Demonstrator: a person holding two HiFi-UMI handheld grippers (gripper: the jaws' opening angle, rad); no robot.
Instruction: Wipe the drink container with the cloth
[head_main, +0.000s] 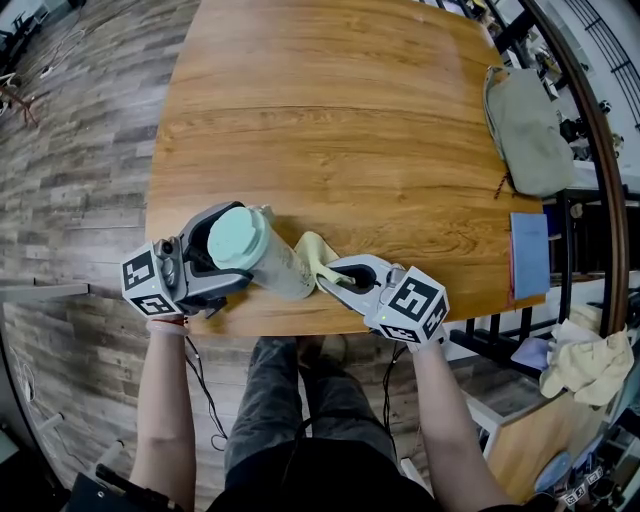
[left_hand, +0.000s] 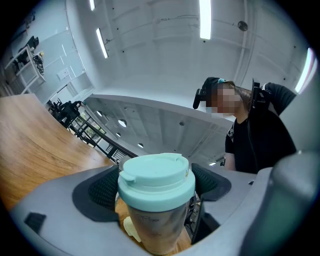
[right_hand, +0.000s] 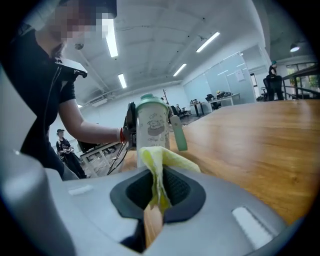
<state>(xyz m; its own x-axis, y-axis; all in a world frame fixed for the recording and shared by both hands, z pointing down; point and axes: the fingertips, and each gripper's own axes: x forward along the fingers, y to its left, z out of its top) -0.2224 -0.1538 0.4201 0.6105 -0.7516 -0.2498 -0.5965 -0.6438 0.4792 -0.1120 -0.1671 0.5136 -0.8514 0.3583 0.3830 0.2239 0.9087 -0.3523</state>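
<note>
**Surface.** The table has a warm wood-grain top with rounded corners. It stands on a grey-brown plank floor. At the far right of the top lies a pale green bag, with a blue flat folder nearer on the same side. Both are well apart from the work area.

**Room.** The gripper views show a white ceiling with strip lights, glass partitions and distant desks.

**Left tongs**. They are closed on the drink container just below its mint-green lid, with one padded jaw on each side. The container is a translucent cup, tilted with its lid toward the left. It sits at the near edge of the table, left of centre. No view shows whether its base touches the top.

**Right tongs**. They are closed to a narrow gap on the cloth, a yellow fold pinched between the pads. The cloth's free end rises out of the jaws and lies against the container's right side, or just beside it.
</note>
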